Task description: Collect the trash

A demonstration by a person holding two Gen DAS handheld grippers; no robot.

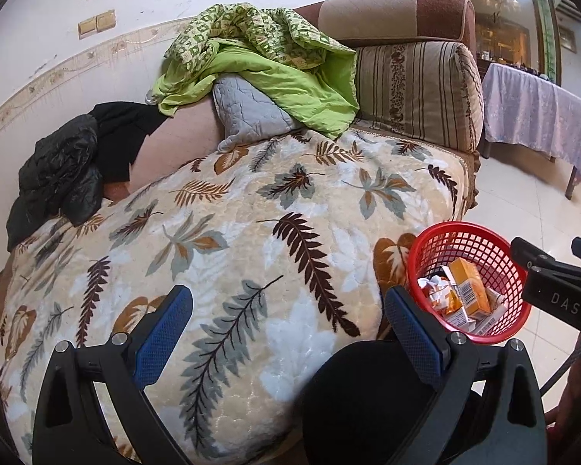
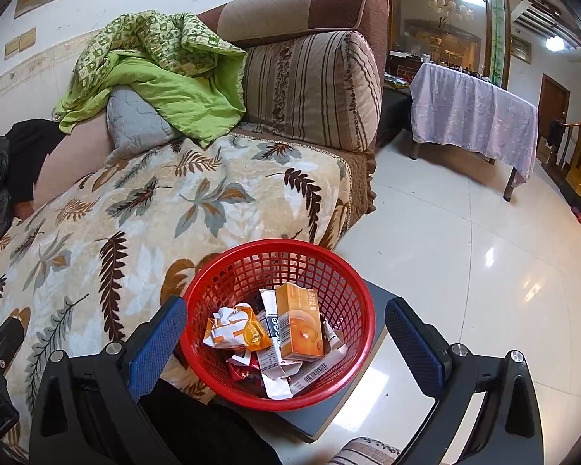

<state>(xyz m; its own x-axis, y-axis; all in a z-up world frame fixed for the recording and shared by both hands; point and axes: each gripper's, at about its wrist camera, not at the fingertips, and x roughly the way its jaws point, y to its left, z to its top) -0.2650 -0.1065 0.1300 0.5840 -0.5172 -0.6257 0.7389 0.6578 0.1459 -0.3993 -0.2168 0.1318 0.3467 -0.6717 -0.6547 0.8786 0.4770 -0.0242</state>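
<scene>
A red mesh basket (image 2: 341, 271) stands on a grey stool beside the sofa. It holds an orange carton (image 2: 300, 325), crumpled orange-and-white wrappers (image 2: 236, 329) and several white packets. My right gripper (image 2: 286, 333) is open and empty, hovering just above the basket. My left gripper (image 1: 288, 321) is open and empty over the leaf-patterned blanket (image 1: 232, 232). The basket also shows in the left wrist view (image 1: 480, 240), right of that gripper, with the right gripper's black body beside it.
A green quilt (image 1: 259, 62), grey pillow (image 1: 248, 112) and black jacket (image 1: 62, 178) lie at the sofa's back. A striped cushion (image 2: 313, 89) leans on the armrest. A table with a lilac cloth (image 2: 476, 116) stands on the glossy tiled floor (image 2: 464, 263).
</scene>
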